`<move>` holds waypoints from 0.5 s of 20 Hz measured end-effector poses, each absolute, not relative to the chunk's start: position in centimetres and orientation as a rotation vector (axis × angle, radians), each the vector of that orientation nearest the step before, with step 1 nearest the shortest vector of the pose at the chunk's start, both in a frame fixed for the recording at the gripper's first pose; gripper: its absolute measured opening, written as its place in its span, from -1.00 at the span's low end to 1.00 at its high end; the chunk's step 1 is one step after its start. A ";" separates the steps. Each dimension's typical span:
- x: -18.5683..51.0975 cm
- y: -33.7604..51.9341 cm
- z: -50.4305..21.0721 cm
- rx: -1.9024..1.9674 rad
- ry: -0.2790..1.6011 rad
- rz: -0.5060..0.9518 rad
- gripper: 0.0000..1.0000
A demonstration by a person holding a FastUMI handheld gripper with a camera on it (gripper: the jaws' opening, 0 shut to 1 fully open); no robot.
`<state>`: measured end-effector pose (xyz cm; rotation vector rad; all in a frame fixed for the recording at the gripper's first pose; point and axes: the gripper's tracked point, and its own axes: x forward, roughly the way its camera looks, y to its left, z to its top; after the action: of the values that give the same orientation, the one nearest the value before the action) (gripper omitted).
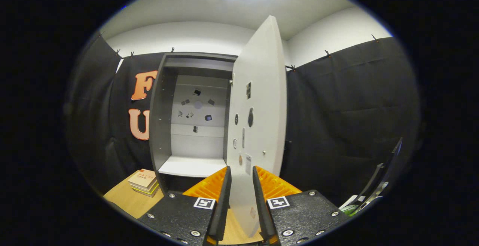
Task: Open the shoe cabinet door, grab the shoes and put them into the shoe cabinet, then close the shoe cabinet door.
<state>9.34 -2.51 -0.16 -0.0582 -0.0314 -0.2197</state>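
The shoe cabinet (164,126) stands on a wooden table (123,199), against the black cloth wall. Its white door (258,100) is swung out toward the gripper (241,197). The free edge of the door sits between the two fingers, one finger on each side. The fingers look close to the door, but I cannot tell if both are pressing on it. So I think the step in hand is opening the door, and it looks nearly done.

Inside the cabinet there is a white shelf (192,165) with nothing on it. A small stack of books (144,182) lies on the table just beside the cabinet.

Next, the fingers need to let go of the door and back away. Then the gripper has to look for the shoes.
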 end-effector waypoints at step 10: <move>12.5 7.7 -6.4 -0.027 0.066 -0.029 -0.21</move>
<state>12.49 7.72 -6.45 -0.0267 0.0658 -0.0289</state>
